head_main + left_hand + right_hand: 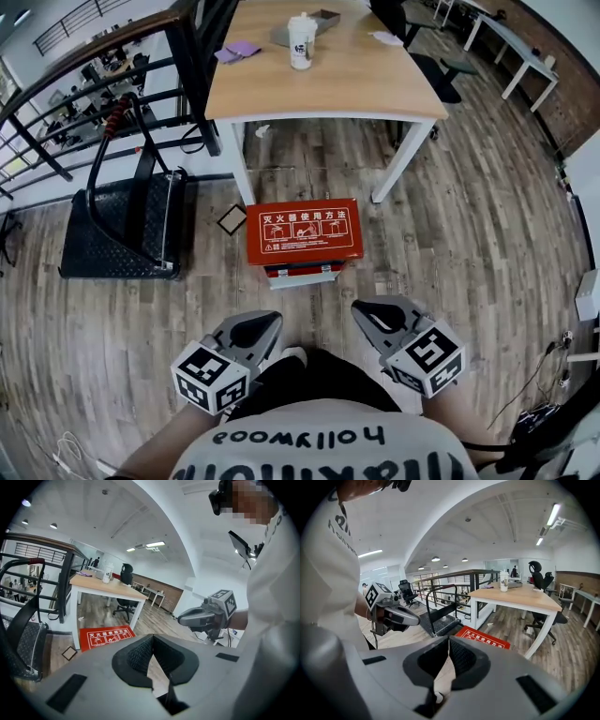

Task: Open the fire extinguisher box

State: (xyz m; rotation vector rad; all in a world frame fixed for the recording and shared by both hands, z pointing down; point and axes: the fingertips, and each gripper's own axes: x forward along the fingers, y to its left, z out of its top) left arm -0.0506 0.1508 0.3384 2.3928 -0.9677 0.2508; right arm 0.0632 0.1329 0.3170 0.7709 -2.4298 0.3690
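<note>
1. We hold the left gripper (263, 328) with its jaws pressed together and nothing between them. It hangs on the near side of the fire extinguisher box (305, 232), apart from it.
2. The right gripper (372, 317) is closed and empty too, near the box's near right corner and not touching it.
3. The box lies on the wooden floor (459, 244), its red lid down and the white print facing up.
4. Just behind the box stands a table (347, 84).
5. Left of the box we see a small square tile (232, 219), then a black cart (122, 230).
</note>
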